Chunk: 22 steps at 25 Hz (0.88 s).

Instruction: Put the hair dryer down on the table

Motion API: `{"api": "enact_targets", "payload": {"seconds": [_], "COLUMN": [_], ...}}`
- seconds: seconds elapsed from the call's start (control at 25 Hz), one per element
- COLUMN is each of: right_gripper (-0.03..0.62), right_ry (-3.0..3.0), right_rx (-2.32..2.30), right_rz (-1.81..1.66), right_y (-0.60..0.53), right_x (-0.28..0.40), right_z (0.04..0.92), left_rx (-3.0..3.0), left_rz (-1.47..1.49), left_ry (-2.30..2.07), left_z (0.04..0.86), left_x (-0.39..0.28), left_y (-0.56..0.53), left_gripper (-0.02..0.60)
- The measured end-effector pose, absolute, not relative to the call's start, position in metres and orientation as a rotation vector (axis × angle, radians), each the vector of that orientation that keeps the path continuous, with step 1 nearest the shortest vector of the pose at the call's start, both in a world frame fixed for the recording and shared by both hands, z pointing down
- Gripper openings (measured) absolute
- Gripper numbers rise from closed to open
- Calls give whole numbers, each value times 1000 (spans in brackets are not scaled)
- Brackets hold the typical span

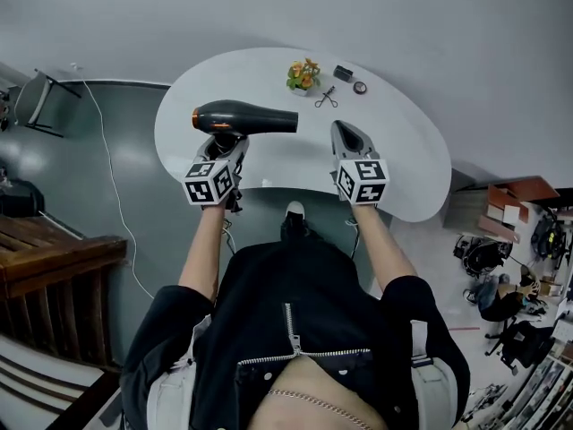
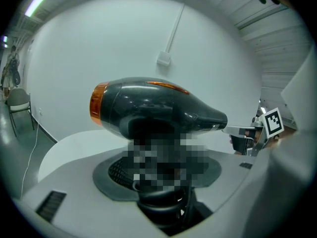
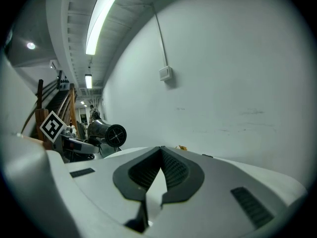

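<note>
Desk: a smooth white top (image 1: 403, 164) with a rounded, bean-like outline, set against a plain pale wall.
Dryer: the dryer (image 1: 243, 118) is held up over the desk's left half, not resting on it. Its glossy black barrel lies level and tapers to a nozzle pointing toward the desk's middle. A shiny orange ring caps the blunt rear end, which sits over the desk's left edge. From the left gripper view the body (image 2: 153, 110) looks bulbous and sleek, with a thin orange stripe along the top.
Left gripper: the left gripper (image 1: 224, 141) stands under the barrel over the desk's near-left edge, its jaws clamped on the dryer's handle. The ribbed dark pads (image 2: 116, 171) are set in pale grey moulded plastic.
Right gripper: the right gripper (image 1: 344, 134) hangs over the desk's near middle, apart from the dryer. Its jaws are pressed together at the tips with nothing between them, and the ridged black pads (image 3: 173, 170) form a narrow wedge.
Far side of the desk: a small bunch of orange and yellow flowers (image 1: 303, 75), thin metal scissors (image 1: 326, 98) just beside it, then a little dark box (image 1: 343, 73) and a small round thing (image 1: 360, 87).
Floor left of the desk: dull grey-green, crossed by a thin white cable (image 1: 112, 195).
</note>
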State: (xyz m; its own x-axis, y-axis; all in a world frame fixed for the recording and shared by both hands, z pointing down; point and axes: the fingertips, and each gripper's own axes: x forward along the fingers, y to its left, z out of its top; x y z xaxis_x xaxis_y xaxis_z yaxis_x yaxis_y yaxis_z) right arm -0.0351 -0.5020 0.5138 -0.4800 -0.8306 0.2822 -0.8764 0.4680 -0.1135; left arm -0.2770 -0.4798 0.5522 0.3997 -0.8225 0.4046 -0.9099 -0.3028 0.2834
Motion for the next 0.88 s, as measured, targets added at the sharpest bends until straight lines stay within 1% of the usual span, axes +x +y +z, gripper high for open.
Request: {"api": "enact_targets", "payload": {"seconds": [0.44, 0.88], "right_gripper": [5, 5], "right_ry": [-2465, -2459], "right_rx": [1495, 1501], "right_rz": [439, 464], "right_y": [-523, -535], "right_x": [-7, 12], "right_z": [544, 555], "left_rx": [2108, 2100], "left_rz": [423, 480], "left_ry": [-1381, -1332], "left_z": [631, 657], "left_x": [-250, -223], "left_y": [-480, -499], "left_gripper": [268, 268]}}
